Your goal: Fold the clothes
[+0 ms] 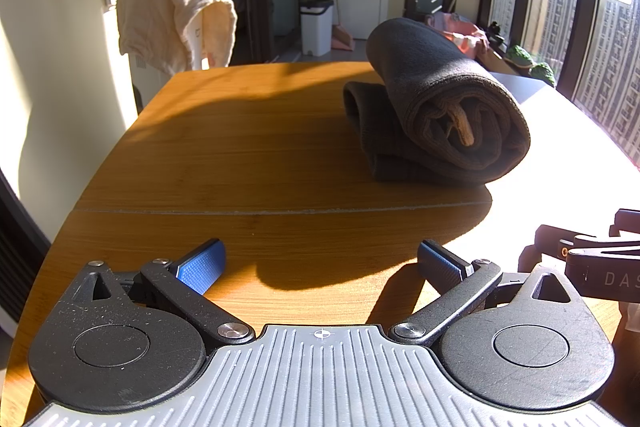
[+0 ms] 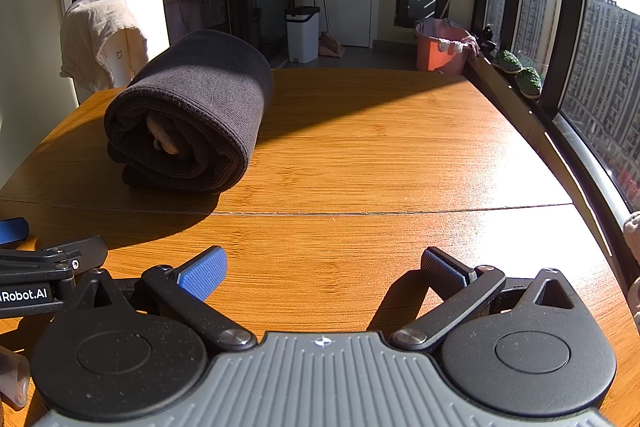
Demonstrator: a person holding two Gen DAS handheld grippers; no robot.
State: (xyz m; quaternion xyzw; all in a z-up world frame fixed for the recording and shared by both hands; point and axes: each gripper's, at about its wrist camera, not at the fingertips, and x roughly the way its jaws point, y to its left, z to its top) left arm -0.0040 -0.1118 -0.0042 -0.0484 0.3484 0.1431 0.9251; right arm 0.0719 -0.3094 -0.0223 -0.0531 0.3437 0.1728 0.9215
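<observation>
Both claws, left (image 1: 320, 263) and right (image 2: 322, 267), spread wide (empty), low over table (image 2: 380, 147), short of rolled garment (image 2: 192, 111)

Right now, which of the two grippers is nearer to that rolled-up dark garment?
Hard to call; roughly equal. The left gripper has the dark rolled garment ahead to its right; the right gripper has it ahead to its left. Both are open, short of it.
</observation>
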